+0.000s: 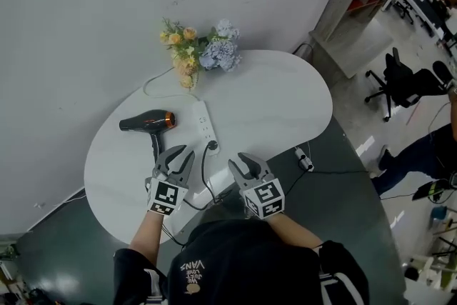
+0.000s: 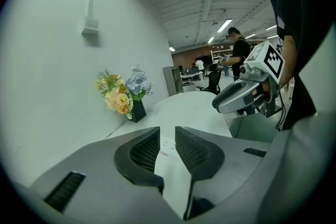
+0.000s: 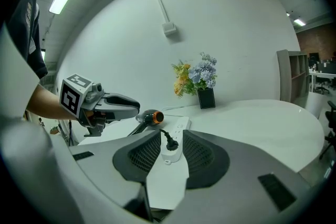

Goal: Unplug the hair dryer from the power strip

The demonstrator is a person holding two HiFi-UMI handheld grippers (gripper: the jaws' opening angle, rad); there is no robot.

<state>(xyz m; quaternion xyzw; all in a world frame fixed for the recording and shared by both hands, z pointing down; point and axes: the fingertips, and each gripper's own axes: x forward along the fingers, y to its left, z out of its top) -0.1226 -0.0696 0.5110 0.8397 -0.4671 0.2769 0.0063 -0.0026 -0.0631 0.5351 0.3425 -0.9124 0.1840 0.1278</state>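
A black hair dryer (image 1: 146, 122) with an orange band lies on the left of the white oval table (image 1: 278, 103). Its black plug (image 1: 212, 146) sits in the near end of a white power strip (image 1: 205, 123), and the cord loops off the front edge. My left gripper (image 1: 178, 156) hovers just in front of the dryer's handle, jaws apart with nothing between them. My right gripper (image 1: 241, 162) is open to the right of the plug. In the right gripper view the plug (image 3: 169, 140) and strip (image 3: 181, 124) lie just beyond the jaws (image 3: 172, 136); the dryer (image 3: 149, 118) and left gripper (image 3: 126, 105) lie further left.
A vase of yellow and blue flowers (image 1: 196, 50) stands at the table's back edge by the wall. Another small power strip (image 1: 305, 159) lies on the dark floor to the right. A shelf unit (image 1: 357, 18), an office chair (image 1: 400, 78) and a person (image 1: 421, 153) are further right.
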